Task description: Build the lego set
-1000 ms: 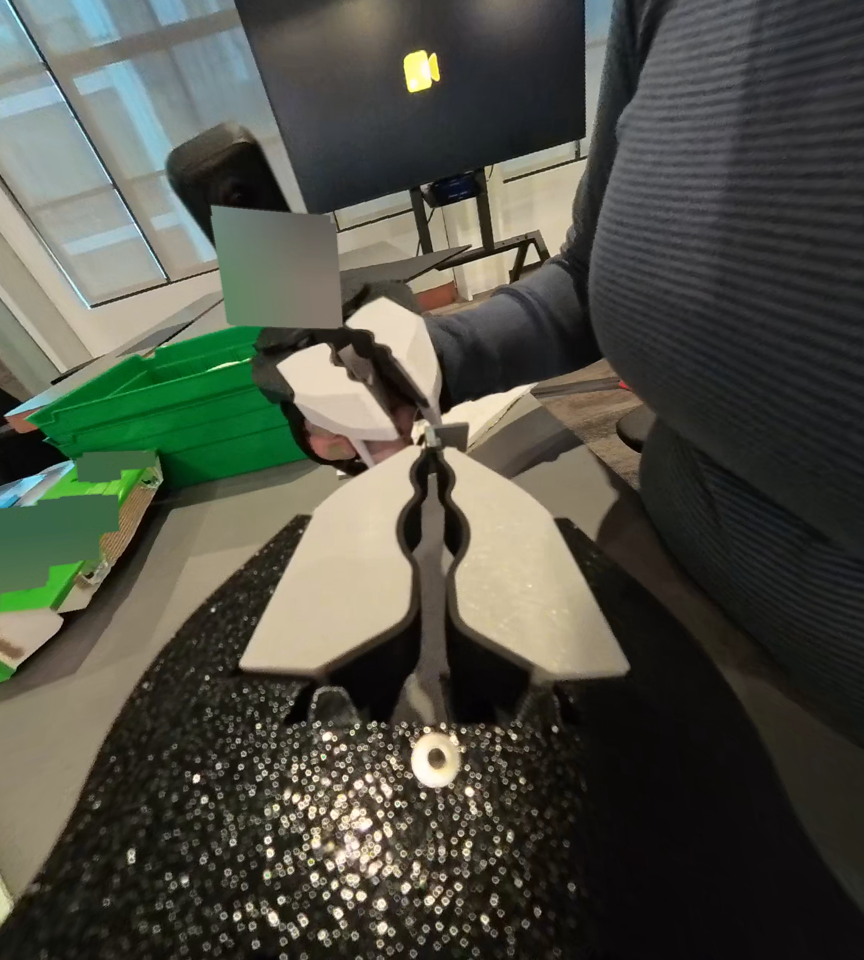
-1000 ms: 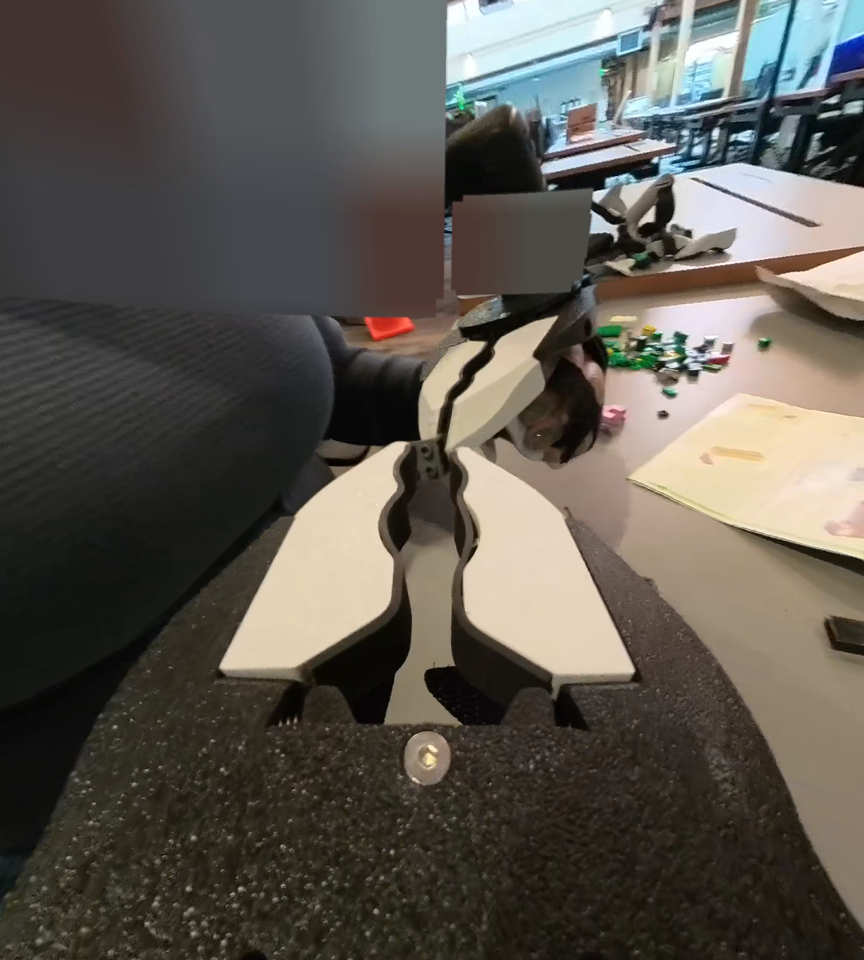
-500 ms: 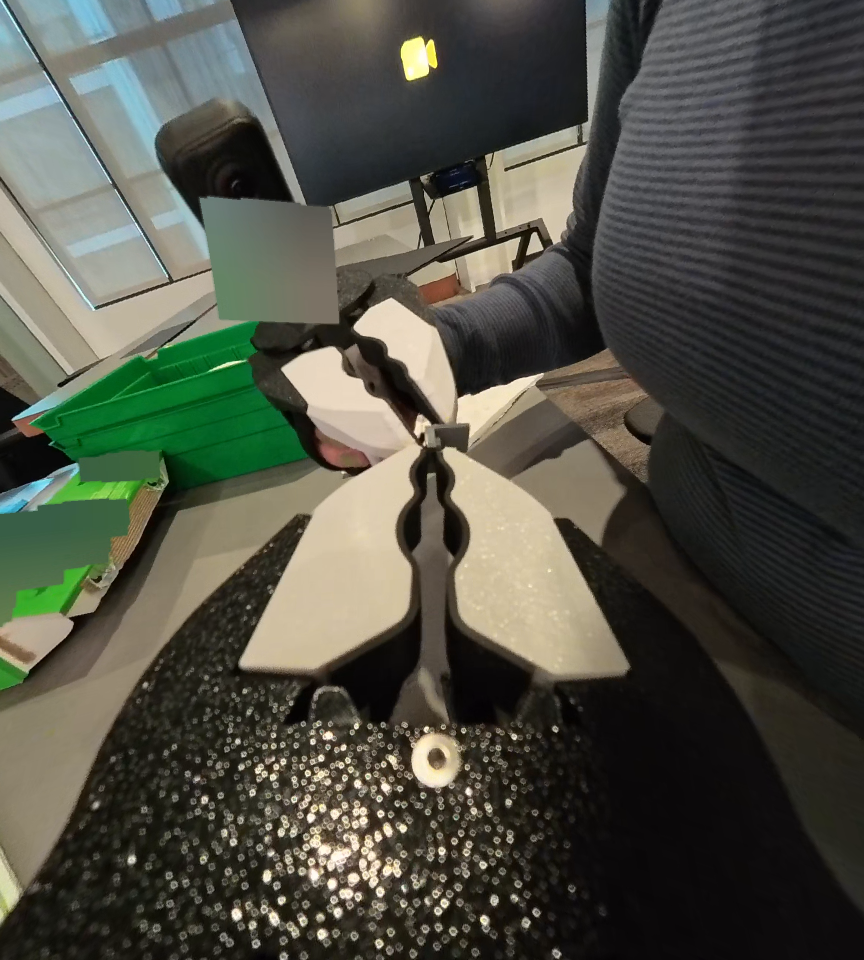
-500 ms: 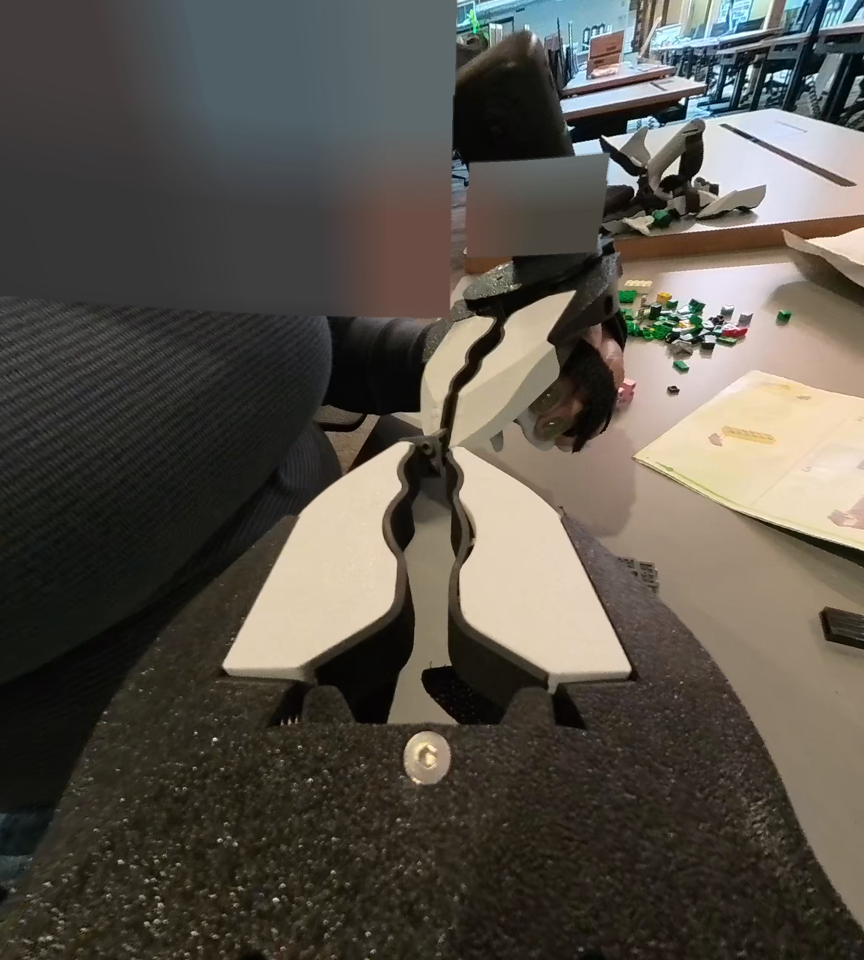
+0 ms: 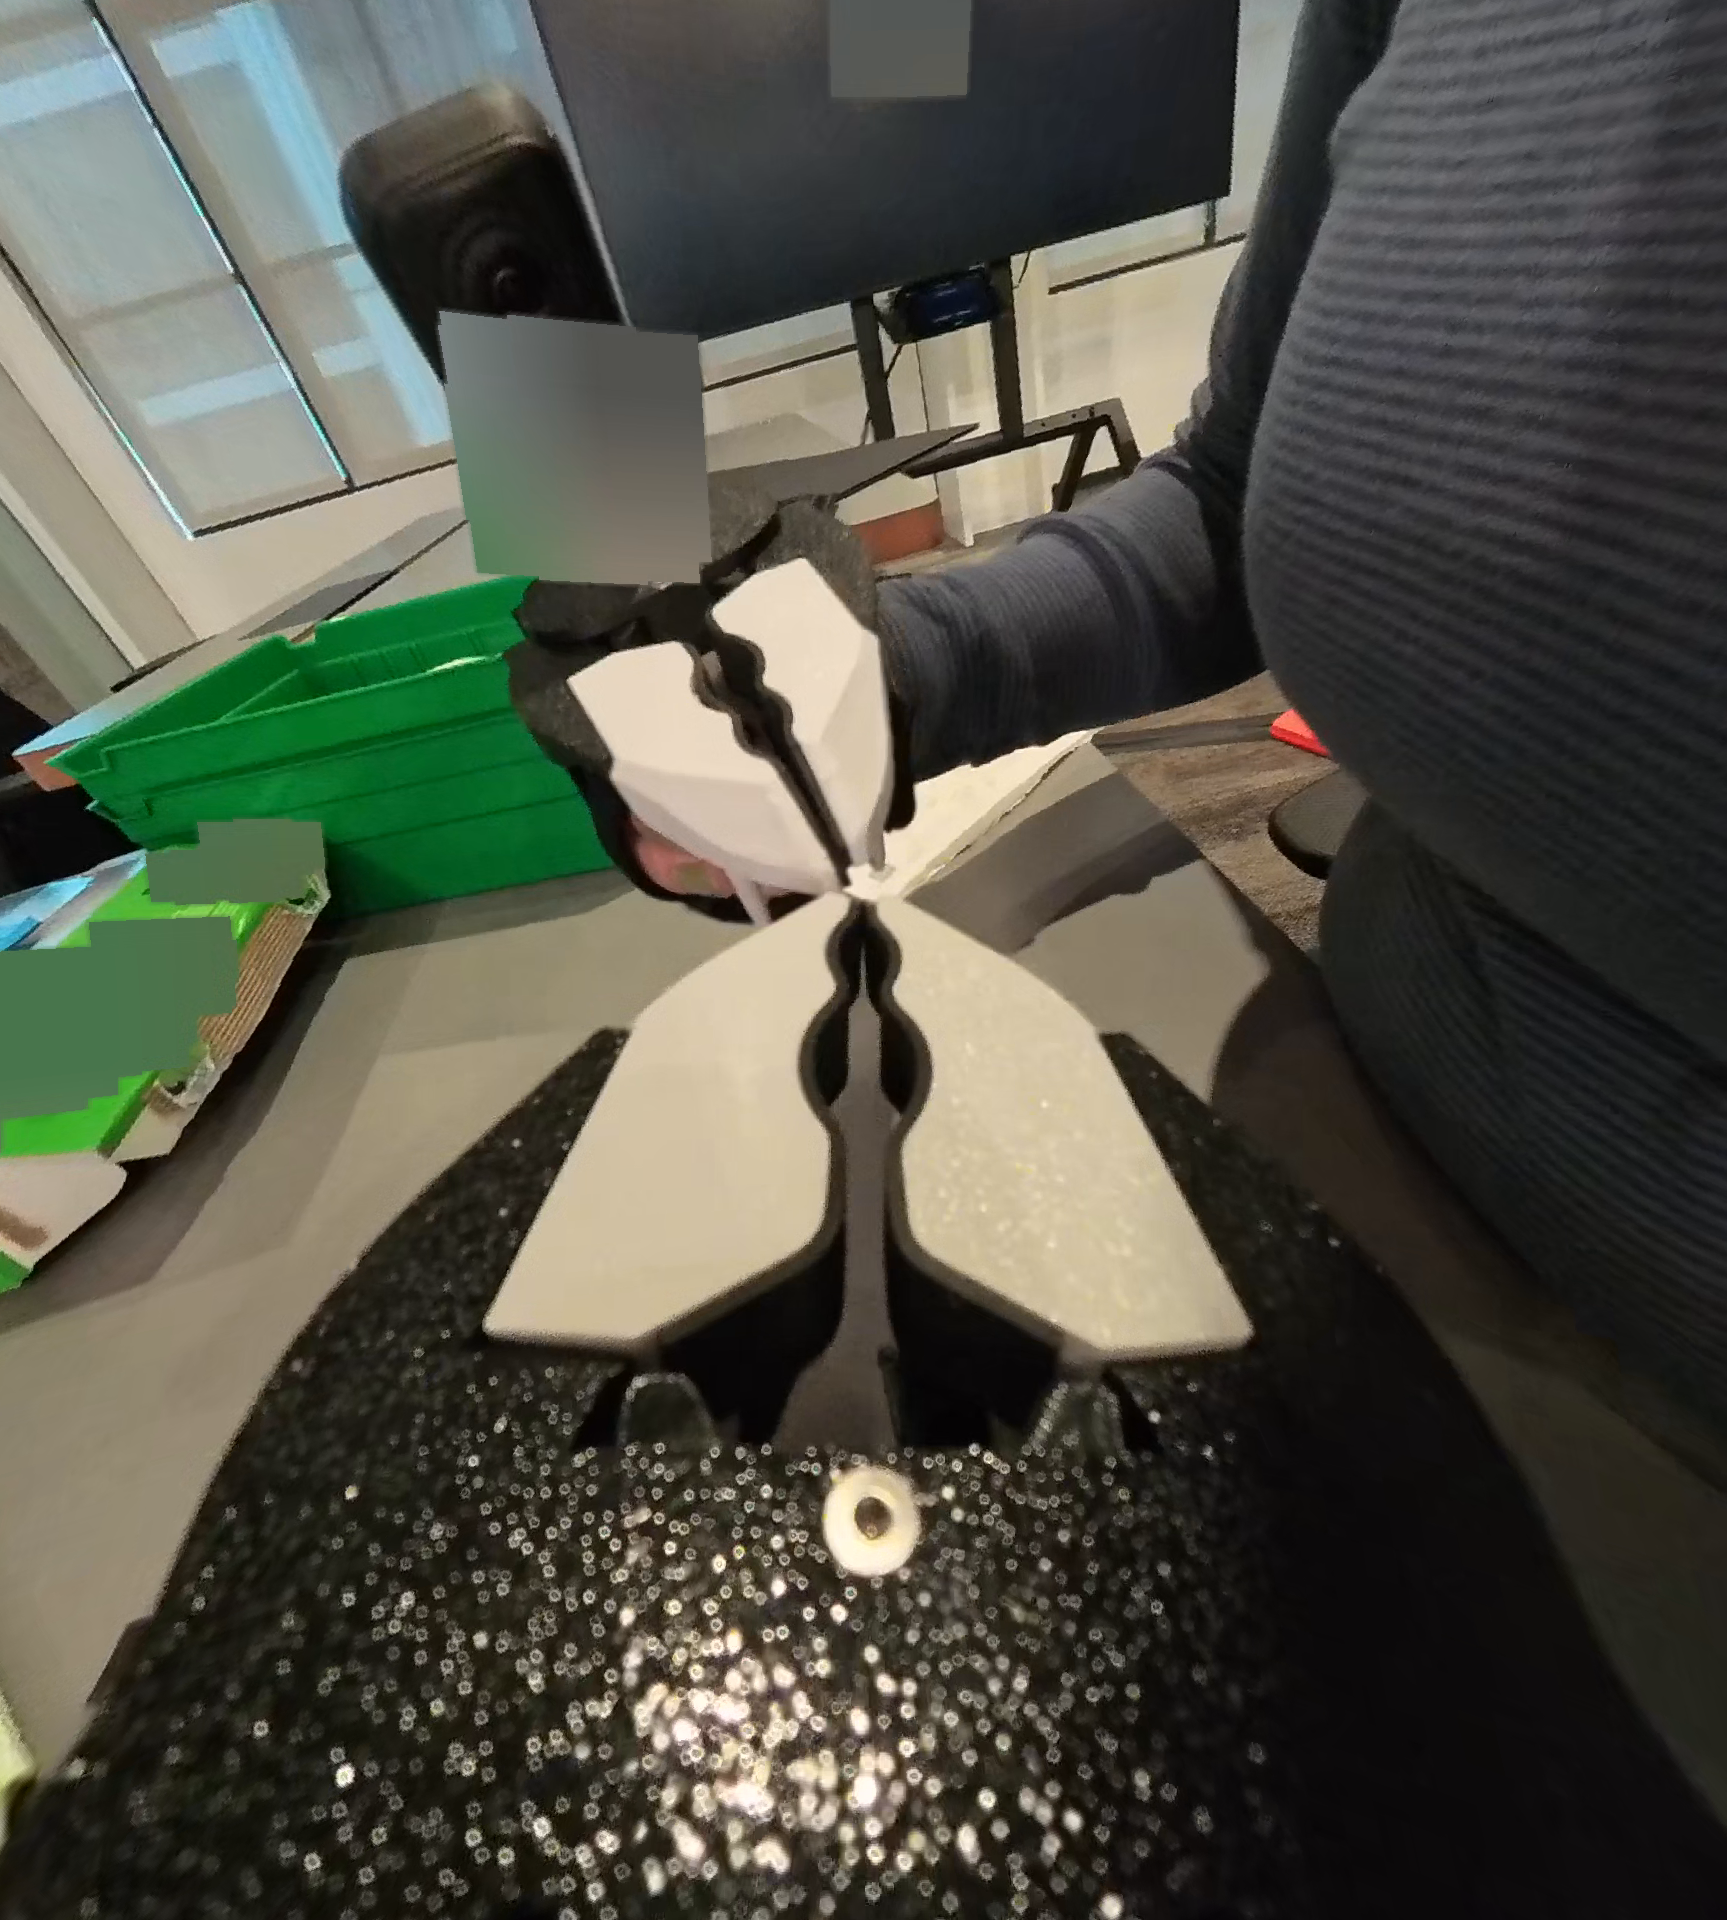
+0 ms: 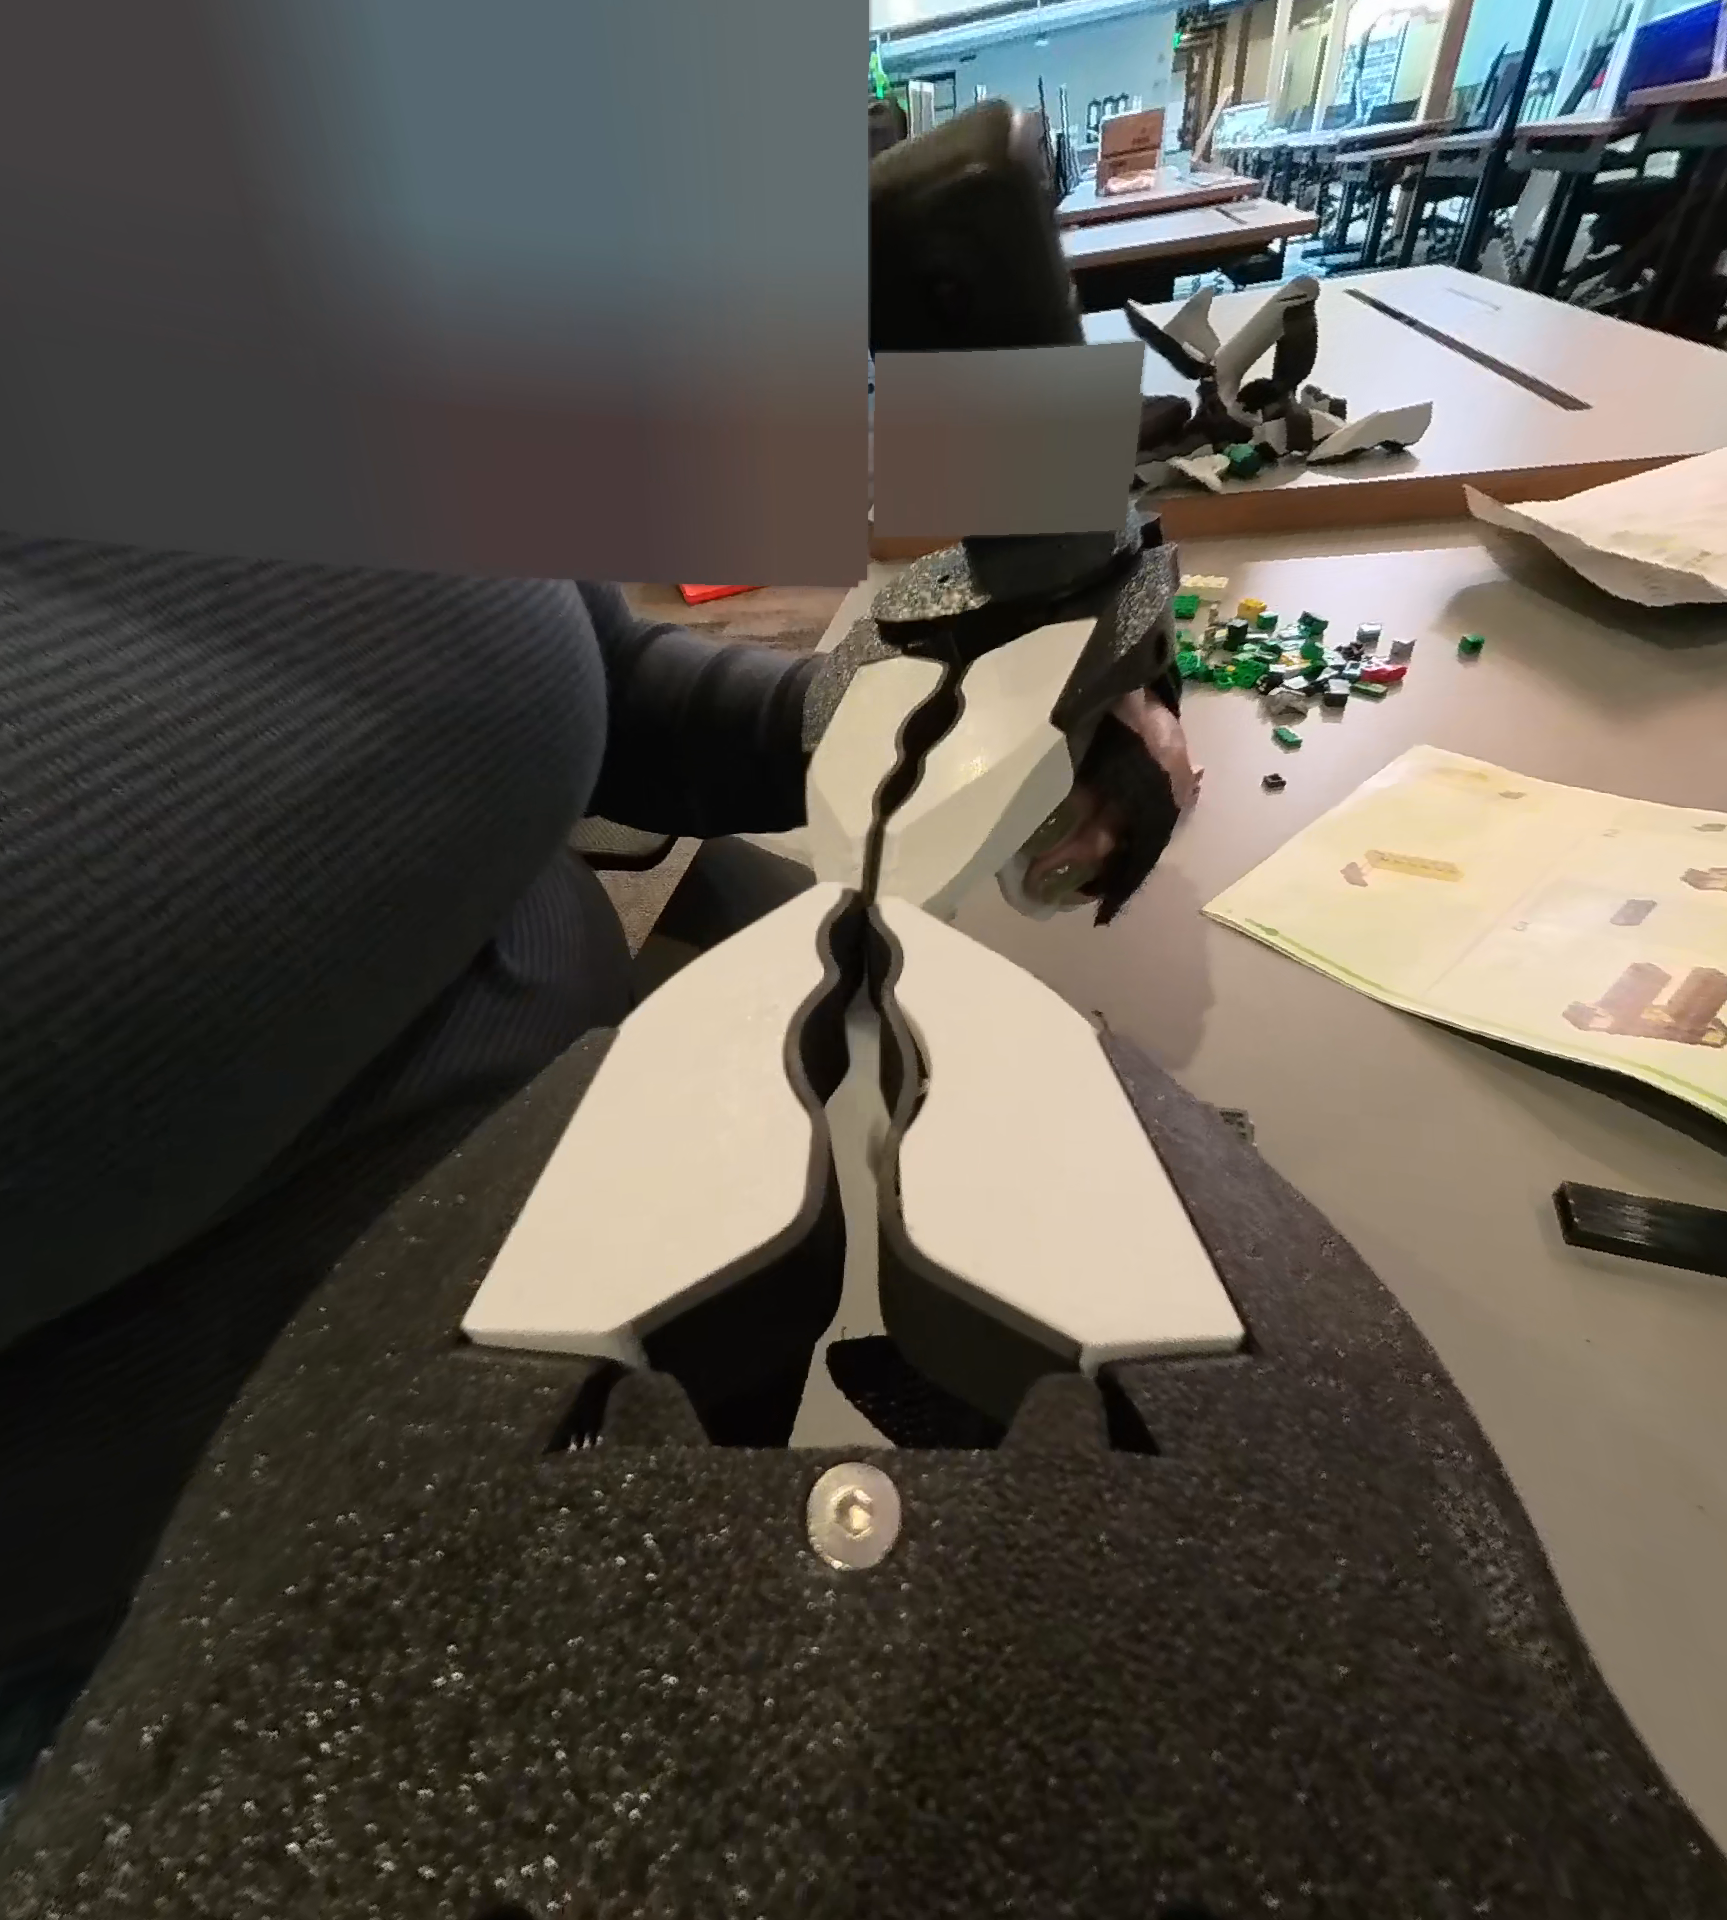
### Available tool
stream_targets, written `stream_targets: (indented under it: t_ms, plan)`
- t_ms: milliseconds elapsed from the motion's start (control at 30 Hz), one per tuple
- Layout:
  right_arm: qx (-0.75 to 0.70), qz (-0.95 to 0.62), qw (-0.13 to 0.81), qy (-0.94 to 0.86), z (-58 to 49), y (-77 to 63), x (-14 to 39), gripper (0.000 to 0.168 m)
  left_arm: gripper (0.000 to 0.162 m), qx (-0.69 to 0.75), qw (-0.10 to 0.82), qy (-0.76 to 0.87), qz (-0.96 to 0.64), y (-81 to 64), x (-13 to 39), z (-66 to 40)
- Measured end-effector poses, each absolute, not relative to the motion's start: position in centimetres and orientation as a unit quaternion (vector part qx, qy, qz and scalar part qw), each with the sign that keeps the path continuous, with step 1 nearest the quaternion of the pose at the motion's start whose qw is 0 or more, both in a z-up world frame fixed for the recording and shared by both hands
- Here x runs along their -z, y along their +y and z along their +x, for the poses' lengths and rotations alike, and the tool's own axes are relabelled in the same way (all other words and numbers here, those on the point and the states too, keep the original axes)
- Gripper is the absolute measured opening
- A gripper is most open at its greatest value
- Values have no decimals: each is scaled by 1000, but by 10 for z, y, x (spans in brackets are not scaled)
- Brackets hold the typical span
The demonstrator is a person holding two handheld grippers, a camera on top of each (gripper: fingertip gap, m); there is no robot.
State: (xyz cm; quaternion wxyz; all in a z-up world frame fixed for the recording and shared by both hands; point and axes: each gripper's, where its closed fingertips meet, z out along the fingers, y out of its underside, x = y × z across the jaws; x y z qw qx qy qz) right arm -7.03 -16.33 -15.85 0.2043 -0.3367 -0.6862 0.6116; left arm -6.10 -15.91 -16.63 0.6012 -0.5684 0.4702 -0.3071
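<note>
Grey left claw, right claw both pinched together, tip to tip at 12 o'clock. Tiny pale piece between tips, holder unclear. Loose bricks on desk, 1 o'clock. Probably mid-joining; needs aligned squeeze.

Daylight pours through the windows up left of the fingers, sparking glitter on the black foam mount below them. Wide-angle bending curves every edge. Right wrist view is dimmer and even, soft shadows on the grey table right of the fingers, far background hazy
</note>
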Motion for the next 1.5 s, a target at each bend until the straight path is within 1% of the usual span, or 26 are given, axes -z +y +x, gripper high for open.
stream_targets:
  t_ms: [167,367,467,633,667,700,867,1000,1167,1433,1467,1500]
  plan:
    - [-585,-372,213,-688,-75,-152,170,0,0,260,591,460,-609,-145,180,-69]
    - [-457,-508,255,-684,-78,-111,215,0,0,161,559,427,-692,-130,205,-99]
    - [-393,-559,286,-672,-72,-93,234,0,0,150,543,398,-724,-125,214,-106]
    - [-307,-610,309,-662,-48,-76,257,0,30,179,486,377,-768,-116,233,-90]
    - [-298,-615,314,-659,-43,-74,259,0,35,179,473,373,-778,-112,238,-88]
    - [-297,-618,314,-657,-38,-74,260,0,36,179,461,370,-786,-107,243,-85]
    - [-312,-631,313,-638,-28,-78,264,0,30,148,417,426,-789,-82,256,-72]
    - [-328,-627,318,-631,-27,-81,262,0,30,102,344,500,-788,-63,272,-78]
    - [-346,-627,314,-624,-26,-78,263,0,30,119,281,549,-778,-56,284,-78]
    - [-362,-619,313,-623,-22,-76,262,0,28,119,258,559,-779,-50,300,-77]
    - [-365,-618,313,-622,-22,-76,262,0,26,122,258,559,-779,-50,301,-76]
    - [-367,-618,312,-622,-23,-76,263,0,19,126,256,560,-778,-50,301,-74]
